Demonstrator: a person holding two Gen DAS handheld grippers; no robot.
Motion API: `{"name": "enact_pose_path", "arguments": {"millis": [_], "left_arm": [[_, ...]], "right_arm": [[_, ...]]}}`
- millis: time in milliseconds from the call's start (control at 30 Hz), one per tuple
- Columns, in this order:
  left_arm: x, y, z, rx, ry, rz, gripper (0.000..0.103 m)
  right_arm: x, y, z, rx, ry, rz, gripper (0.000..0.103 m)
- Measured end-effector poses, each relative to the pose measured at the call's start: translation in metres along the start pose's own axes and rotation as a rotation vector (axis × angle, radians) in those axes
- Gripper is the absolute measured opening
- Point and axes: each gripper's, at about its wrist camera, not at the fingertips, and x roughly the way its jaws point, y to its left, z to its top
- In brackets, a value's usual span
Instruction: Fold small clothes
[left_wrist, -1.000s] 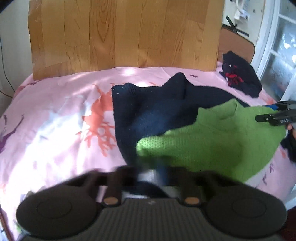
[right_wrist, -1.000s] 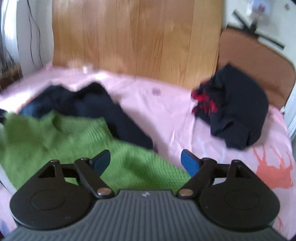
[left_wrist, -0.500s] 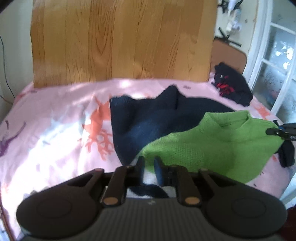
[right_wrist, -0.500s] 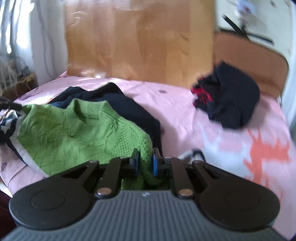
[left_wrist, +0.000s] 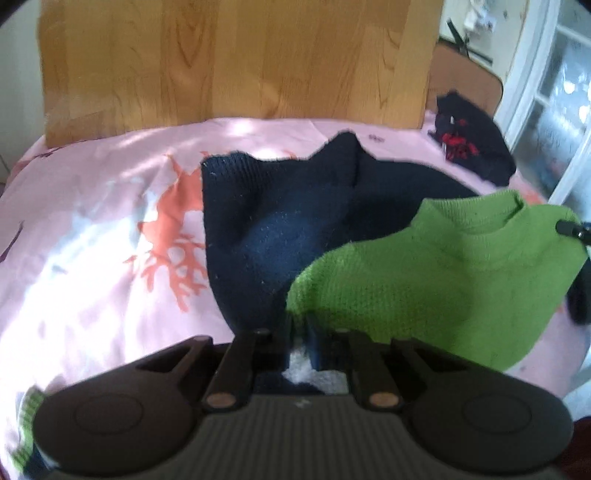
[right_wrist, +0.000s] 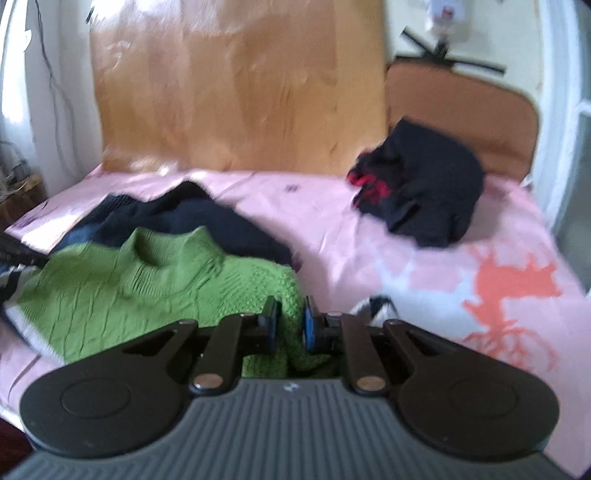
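A small green knit sweater (left_wrist: 436, 273) hangs stretched between my two grippers above the pink bed. My left gripper (left_wrist: 298, 332) is shut on its left shoulder corner. My right gripper (right_wrist: 290, 325) is shut on the other shoulder corner of the green sweater (right_wrist: 140, 288); its tip shows at the right edge of the left wrist view (left_wrist: 570, 229). A dark navy sweater (left_wrist: 280, 229) lies spread on the bed behind and under the green one, also seen in the right wrist view (right_wrist: 192, 221).
The pink bedsheet (left_wrist: 96, 236) with orange deer prints covers the bed. A crumpled black and red garment (right_wrist: 421, 184) lies at the far right corner. A wooden headboard (left_wrist: 236, 62) stands behind. A brown padded chair (right_wrist: 461, 110) is beside the bed.
Both grippers closed on the green sweater's shoulders and lifted it; the sweater now hangs spread between them, higher over the navy sweater.
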Motion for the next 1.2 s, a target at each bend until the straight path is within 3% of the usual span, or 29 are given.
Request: {"name": "enact_pose_path", "arguments": {"millis": [300,533,767,833,933,1067,1200], "left_arm": [[-0.107,-0.019,0.017,-0.022,-0.362,0.034,0.008],[-0.23,-0.045,0.037,-0.002,-0.774,0.066,0.008],[-0.326,-0.088,0.055,0.034,-1.036,0.192,0.008],[-0.34,-0.099,0.063,0.05,-1.075,0.232,0.008],[-0.343,-0.11,0.079,0.064,-1.088,0.289,0.008],[-0.312,-0.098,0.104,0.032,-0.999,0.31,0.008],[-0.25,-0.065,0.128,-0.047,-0.848,0.336,0.008]], "right_arm": [[-0.039,0.017,0.037,-0.04,-0.206,-0.063,0.013],[-0.113,0.028,0.099,-0.071,-0.516,-0.072,0.012],[-0.192,0.045,0.159,-0.117,-0.812,-0.055,0.012],[-0.205,0.043,0.177,-0.111,-0.851,-0.047,0.012],[-0.206,0.036,0.198,-0.092,-0.842,-0.025,0.012],[-0.17,0.032,0.203,-0.095,-0.759,-0.024,0.012],[-0.095,0.022,0.194,-0.074,-0.62,-0.001,0.012]]}}
